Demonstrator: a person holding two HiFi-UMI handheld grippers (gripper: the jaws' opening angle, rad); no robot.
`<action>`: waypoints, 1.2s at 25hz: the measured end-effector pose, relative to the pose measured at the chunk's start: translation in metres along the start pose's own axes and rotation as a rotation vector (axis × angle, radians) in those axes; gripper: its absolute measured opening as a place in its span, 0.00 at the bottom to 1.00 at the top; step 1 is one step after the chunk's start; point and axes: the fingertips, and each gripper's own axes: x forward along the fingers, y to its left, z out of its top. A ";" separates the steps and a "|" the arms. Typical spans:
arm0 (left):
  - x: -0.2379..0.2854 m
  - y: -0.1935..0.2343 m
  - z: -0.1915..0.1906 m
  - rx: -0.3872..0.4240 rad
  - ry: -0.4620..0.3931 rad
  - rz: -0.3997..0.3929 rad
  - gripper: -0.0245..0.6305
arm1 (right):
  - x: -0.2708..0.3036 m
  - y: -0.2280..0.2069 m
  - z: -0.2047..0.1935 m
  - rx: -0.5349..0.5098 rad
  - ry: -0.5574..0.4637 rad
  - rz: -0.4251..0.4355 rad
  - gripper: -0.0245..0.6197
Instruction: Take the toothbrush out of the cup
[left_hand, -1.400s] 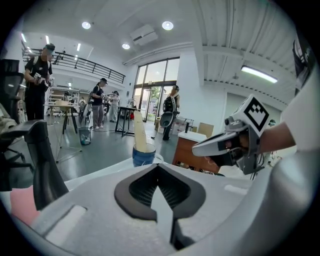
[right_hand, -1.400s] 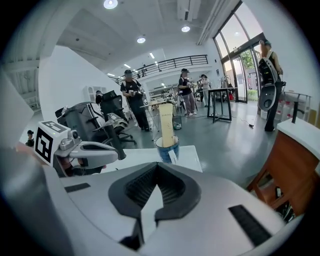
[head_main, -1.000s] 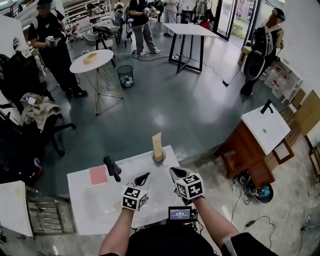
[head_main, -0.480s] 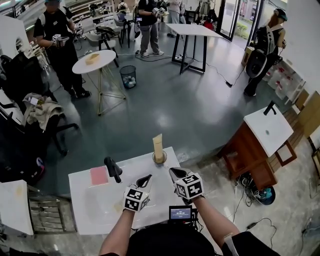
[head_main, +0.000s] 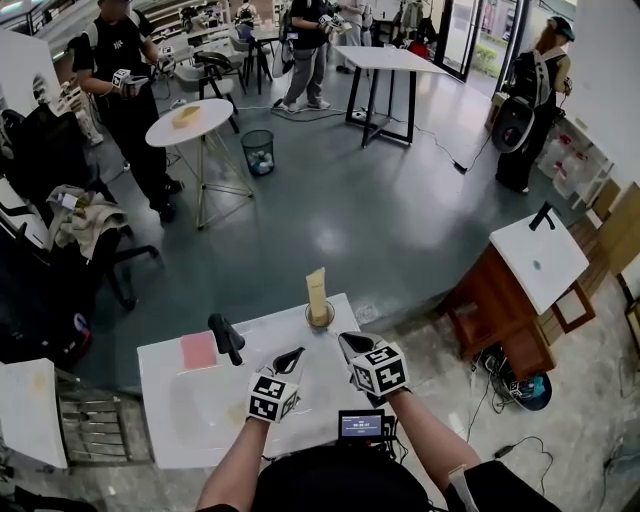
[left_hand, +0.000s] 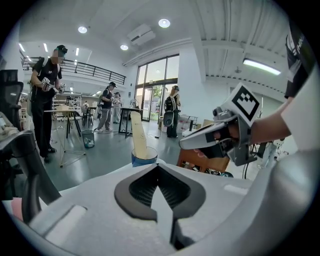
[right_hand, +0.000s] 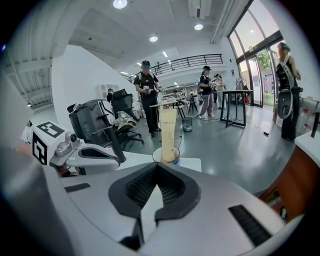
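Note:
A blue cup (head_main: 319, 317) stands at the far edge of the white table (head_main: 190, 410). A tall cream toothbrush pack (head_main: 316, 292) sticks upright out of it. My left gripper (head_main: 293, 354) hovers just short of the cup and a little to its left, jaws shut and holding nothing. My right gripper (head_main: 346, 343) is beside it, a little right of the cup, also shut and holding nothing. In the left gripper view the cup (left_hand: 144, 156) and pack (left_hand: 138, 135) stand beyond the left gripper (left_hand: 158, 166). In the right gripper view the cup (right_hand: 166, 155) and pack (right_hand: 168, 132) are straight ahead of the right gripper (right_hand: 158, 166).
A pink pad (head_main: 197, 350) and a black handle-shaped object (head_main: 225, 337) lie on the table's left part. A small screen (head_main: 360, 426) sits at the near edge. Behind the table is open grey floor with a round side table (head_main: 187, 122), a bin (head_main: 257, 152) and several people.
Both grippers, the cup and the pack have stayed where they were. Only people in the background have shifted.

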 end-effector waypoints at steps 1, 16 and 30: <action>0.000 -0.001 0.001 0.000 0.000 -0.003 0.05 | 0.000 0.000 0.000 -0.002 0.002 0.005 0.05; 0.018 0.024 0.033 -0.026 -0.047 0.012 0.05 | 0.026 -0.021 0.032 -0.119 0.018 0.073 0.05; 0.041 0.043 0.022 -0.081 0.006 0.061 0.05 | 0.095 -0.035 0.048 -0.110 0.066 0.152 0.33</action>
